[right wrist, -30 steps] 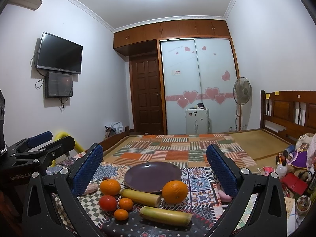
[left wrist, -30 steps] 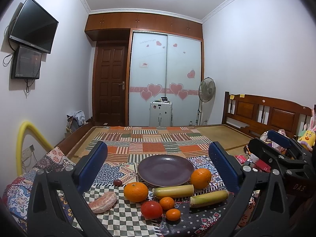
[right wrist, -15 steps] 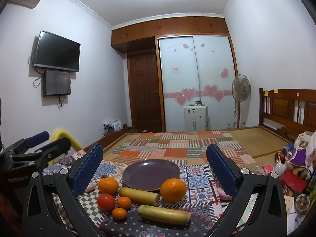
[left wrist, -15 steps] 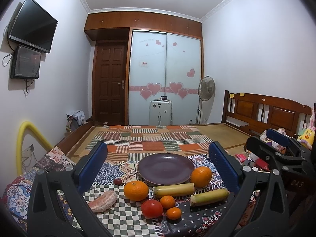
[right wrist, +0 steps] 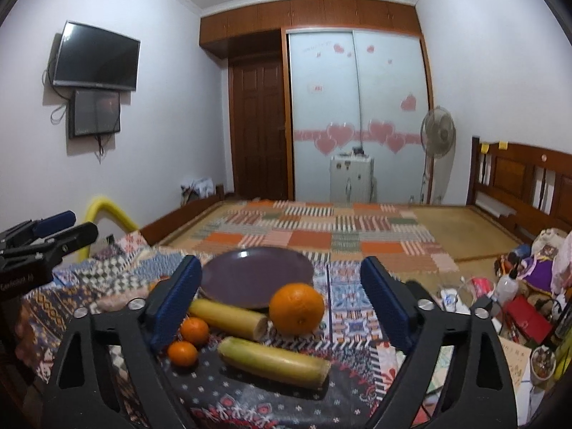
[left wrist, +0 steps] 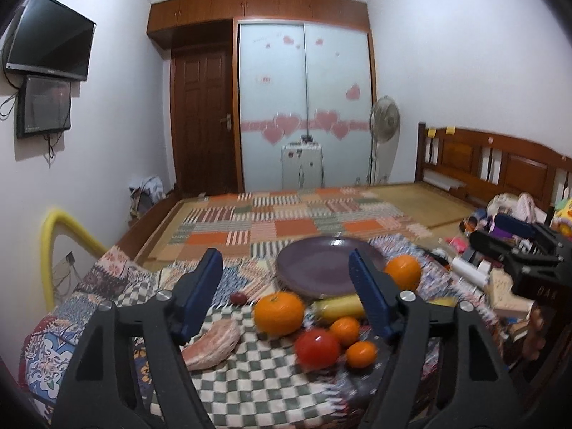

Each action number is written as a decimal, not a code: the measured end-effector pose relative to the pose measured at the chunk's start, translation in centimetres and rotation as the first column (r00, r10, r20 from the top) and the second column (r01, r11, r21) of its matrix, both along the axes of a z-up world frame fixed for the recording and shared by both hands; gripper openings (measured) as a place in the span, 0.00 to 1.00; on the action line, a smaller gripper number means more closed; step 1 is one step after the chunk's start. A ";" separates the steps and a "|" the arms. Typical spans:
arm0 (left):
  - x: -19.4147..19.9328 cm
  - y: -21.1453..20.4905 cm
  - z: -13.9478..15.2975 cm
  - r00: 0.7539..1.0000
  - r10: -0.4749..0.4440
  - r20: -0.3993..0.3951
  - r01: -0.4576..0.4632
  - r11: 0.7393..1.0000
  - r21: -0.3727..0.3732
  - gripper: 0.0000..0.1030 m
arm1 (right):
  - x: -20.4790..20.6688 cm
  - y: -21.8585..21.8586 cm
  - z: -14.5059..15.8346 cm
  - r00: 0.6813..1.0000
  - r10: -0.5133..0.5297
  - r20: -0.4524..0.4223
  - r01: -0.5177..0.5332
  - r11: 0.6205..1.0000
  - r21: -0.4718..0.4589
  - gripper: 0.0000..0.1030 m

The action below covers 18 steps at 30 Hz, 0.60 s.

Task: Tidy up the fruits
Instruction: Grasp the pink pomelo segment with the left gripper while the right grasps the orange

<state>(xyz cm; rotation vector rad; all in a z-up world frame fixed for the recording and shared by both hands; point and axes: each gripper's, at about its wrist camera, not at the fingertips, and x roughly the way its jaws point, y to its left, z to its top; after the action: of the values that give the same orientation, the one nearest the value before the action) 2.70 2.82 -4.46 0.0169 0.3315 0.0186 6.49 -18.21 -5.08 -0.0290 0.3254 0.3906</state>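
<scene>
Two large round oranges flank the empty dull-purple round plate (left wrist: 321, 268), and each lies ahead of a different gripper: the left gripper (left wrist: 286, 291), fingers spread and holding nothing, frames the near-left orange (left wrist: 279, 312) just below and between its blue pads, while the right gripper (right wrist: 282, 300), also spread and empty, frames the right-hand orange (right wrist: 296, 308) touching or nearly touching the plate's near rim. Judging by this, each hand is nearer its own orange, and the plate lies straight beyond both. Two pale yellow-green stalk pieces lie crosswise to the right fingers, long axes running left to right: the nearer stalk (right wrist: 273, 361) sits low in front, the farther stalk (right wrist: 228, 318) rests against the plate's edge beside the orange. A red tomato (left wrist: 316, 348) and two small mandarins (left wrist: 345, 330) (left wrist: 361, 354) crowd the left hand's path on the right; a pinkish peeled segment (left wrist: 212, 339) and a small dark fruit (left wrist: 238, 297) lie leftward on the patchwork cloth (left wrist: 250, 386).
</scene>
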 end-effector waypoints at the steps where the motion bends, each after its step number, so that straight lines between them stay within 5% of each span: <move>1: 0.3 0.4 -0.5 1.000 0.003 -0.021 -0.003 1.000 0.005 0.69 | 0.2 -0.1 -0.3 1.000 0.001 -0.013 -0.001 1.000 -0.008 0.80; 5: 1.4 1.9 -2.6 0.995 0.025 -0.092 -0.023 1.000 0.020 0.64 | 1.3 -0.5 -1.7 0.997 0.009 -0.082 -0.011 0.999 -0.033 0.71; 18: 5.2 7.1 -9.1 0.949 0.066 -0.310 -0.079 0.996 -0.030 0.63 | 5.6 -0.4 -4.9 0.969 0.007 -0.249 -0.022 0.998 -0.056 0.68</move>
<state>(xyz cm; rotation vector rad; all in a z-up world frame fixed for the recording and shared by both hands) 7.93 9.90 -13.58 -0.0344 0.6460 0.0824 12.04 -18.64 -10.02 -0.0392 0.5849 0.3999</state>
